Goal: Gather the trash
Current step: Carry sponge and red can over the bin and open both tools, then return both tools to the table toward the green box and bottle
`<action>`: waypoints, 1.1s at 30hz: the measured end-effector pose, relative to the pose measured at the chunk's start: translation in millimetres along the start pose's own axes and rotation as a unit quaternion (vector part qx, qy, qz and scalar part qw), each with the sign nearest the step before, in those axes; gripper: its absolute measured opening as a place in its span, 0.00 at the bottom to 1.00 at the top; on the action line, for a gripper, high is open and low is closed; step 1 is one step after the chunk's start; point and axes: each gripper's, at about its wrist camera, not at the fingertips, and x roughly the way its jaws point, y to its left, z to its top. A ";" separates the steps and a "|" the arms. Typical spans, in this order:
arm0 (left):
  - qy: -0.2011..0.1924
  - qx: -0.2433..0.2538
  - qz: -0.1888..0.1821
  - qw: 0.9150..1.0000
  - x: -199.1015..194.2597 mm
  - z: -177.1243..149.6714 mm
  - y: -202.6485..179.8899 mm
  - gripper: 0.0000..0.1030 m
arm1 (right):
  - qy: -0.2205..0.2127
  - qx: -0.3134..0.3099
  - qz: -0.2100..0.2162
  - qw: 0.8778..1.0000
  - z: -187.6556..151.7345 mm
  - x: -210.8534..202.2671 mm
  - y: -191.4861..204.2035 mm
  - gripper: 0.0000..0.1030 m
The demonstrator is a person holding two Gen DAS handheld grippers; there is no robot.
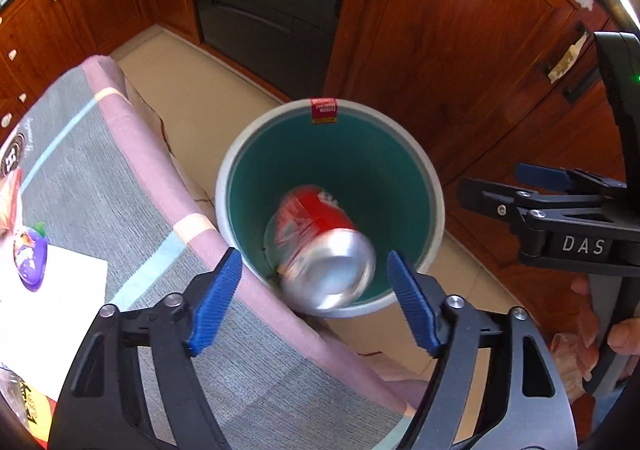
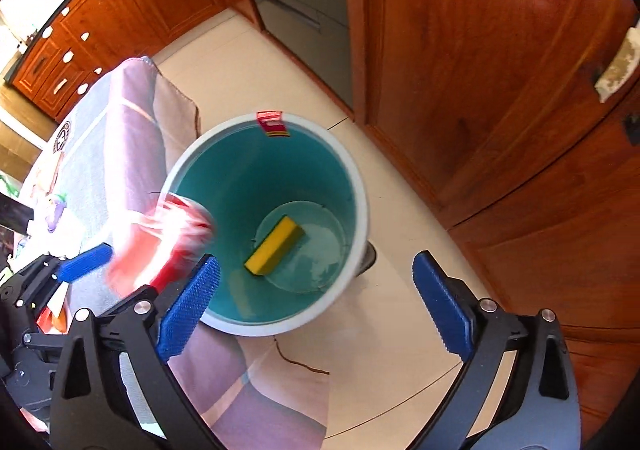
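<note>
From the left wrist view, the left gripper (image 1: 314,290) points down over a teal bin (image 1: 240,154) with a pale rim, which stands on the tiled floor (image 1: 192,90) just beside the cloth-covered table (image 1: 120,178). Its blue fingers (image 1: 218,300) stand wide apart and grip nothing; a red and silver can (image 1: 324,250), blurred, sits free between and beyond them, inside the bin's mouth. This view alone shows the right gripper (image 1: 492,186) from the side, near the right edge, with the hand (image 1: 616,334) that carries it, and a purple packet (image 1: 30,256) and white paper (image 1: 52,310) on the table.

The right wrist view looks deeper into the bin (image 2: 360,186): a yellow sponge (image 2: 276,244) lies on its bottom, something the left view does not show, since the can covers that spot there. Here the can (image 2: 168,242) is a red smear at the bin's left rim, above the left gripper's blue pad (image 2: 84,262). The right gripper (image 2: 316,310) is also spread wide and empty, one finger (image 2: 188,306) over the near rim, the other over the floor (image 2: 400,250). Both views show a red label (image 2: 272,124) on the far rim and wooden cabinets (image 2: 500,50) behind
</note>
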 end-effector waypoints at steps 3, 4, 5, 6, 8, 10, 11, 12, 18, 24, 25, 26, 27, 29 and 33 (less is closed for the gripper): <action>-0.003 -0.001 0.010 1.000 -4.1 -2.4 -0.1 0.80 | 0.004 -0.003 -0.002 1.000 -1.2 -0.4 0.1 0.90; -0.003 -0.004 0.013 1.000 -5.4 -3.4 0.5 0.81 | 0.005 -0.004 -0.004 1.000 -1.6 -0.7 1.2 0.90; -0.002 -0.007 0.015 1.000 -7.5 -5.2 2.4 0.83 | 0.005 -0.005 -0.006 1.000 -2.1 -1.1 2.4 0.90; -0.002 -0.011 0.016 1.000 -8.3 -6.4 4.7 0.87 | 0.006 -0.005 -0.007 1.000 -2.8 -1.3 3.9 0.90; -0.007 -0.019 0.021 1.000 -14.8 -11.2 9.9 0.91 | 0.008 -0.007 -0.009 1.000 -5.2 -3.7 7.4 0.90; -0.012 -0.026 0.027 0.999 -20.5 -15.6 16.3 0.91 | 0.008 -0.012 -0.010 1.000 -7.6 -6.9 13.7 0.90; -0.014 -0.029 0.030 0.999 -25.5 -19.7 19.5 0.91 | 0.008 -0.014 -0.009 1.000 -9.6 -8.6 17.4 0.90; -0.016 -0.034 0.034 0.999 -29.9 -23.9 22.9 0.91 | 0.008 -0.016 -0.007 1.000 -11.2 -10.5 21.7 0.90; -0.024 -0.067 0.053 0.996 -62.1 -52.0 51.5 0.91 | 0.008 -0.037 0.011 0.999 -24.7 -22.0 55.9 0.90; -0.052 -0.091 0.080 0.991 -104.4 -80.4 79.1 0.91 | 0.006 -0.065 0.022 0.998 -39.8 -32.6 93.3 0.90; -0.056 -0.095 0.083 0.990 -112.0 -85.5 84.5 0.91 | 0.006 -0.070 0.023 0.997 -42.8 -34.8 101.1 0.90; -0.060 -0.099 0.089 0.989 -118.5 -90.3 90.1 0.91 | 0.005 -0.075 0.025 0.997 -45.7 -36.3 107.9 0.90; -0.064 -0.104 0.095 0.988 -125.0 -96.8 96.4 0.91 | 0.005 -0.080 0.027 0.996 -48.7 -38.0 115.4 0.90; -0.070 -0.117 0.108 0.985 -137.0 -109.1 109.7 0.91 | 0.006 -0.091 0.030 0.995 -54.5 -40.8 129.1 0.90; -0.075 -0.156 0.117 0.978 -156.1 -135.7 142.1 0.91 | 0.007 -0.118 0.033 0.992 -65.5 -47.7 160.0 0.90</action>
